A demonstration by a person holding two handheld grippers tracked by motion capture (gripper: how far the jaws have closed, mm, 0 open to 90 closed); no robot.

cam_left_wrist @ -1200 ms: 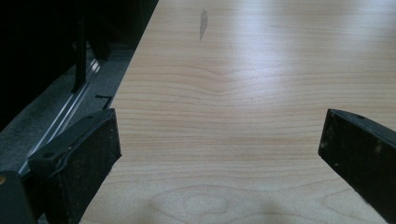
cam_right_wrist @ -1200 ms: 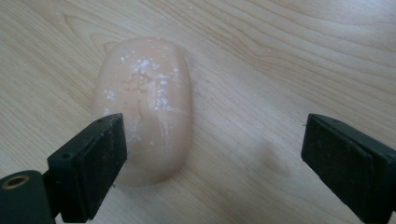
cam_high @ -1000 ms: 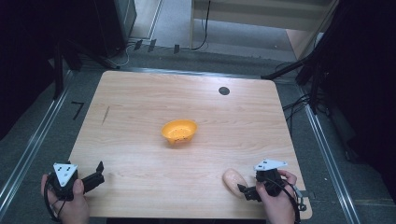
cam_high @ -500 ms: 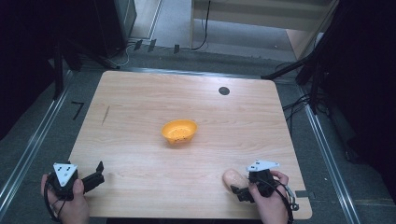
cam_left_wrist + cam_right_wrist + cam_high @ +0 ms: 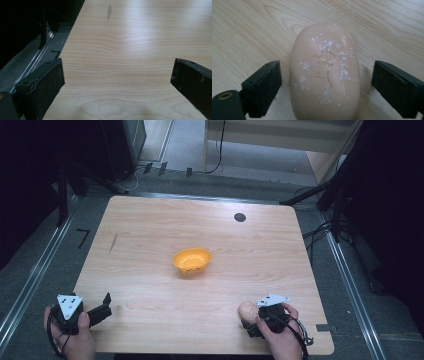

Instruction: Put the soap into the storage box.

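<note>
Nearest me, my right tool [image 5: 325, 87] sits over the soap bar [image 5: 324, 72] at the bench's [image 5: 150, 250] near right edge, its 2 jaws spread wide with the bar between them, a gap on each side and nothing gripped yet. I judge the step in hand is the grasp: I'd keep the bar centred, settle low enough to catch its flanks, and close slowly, since soap is likely slick and may squirt out. My left tool [image 5: 117, 82] hovers wide open and empty at the near left corner. Farther off, mid-bench, stands the orange bowl [image 5: 192, 260], probably the destination.
</note>
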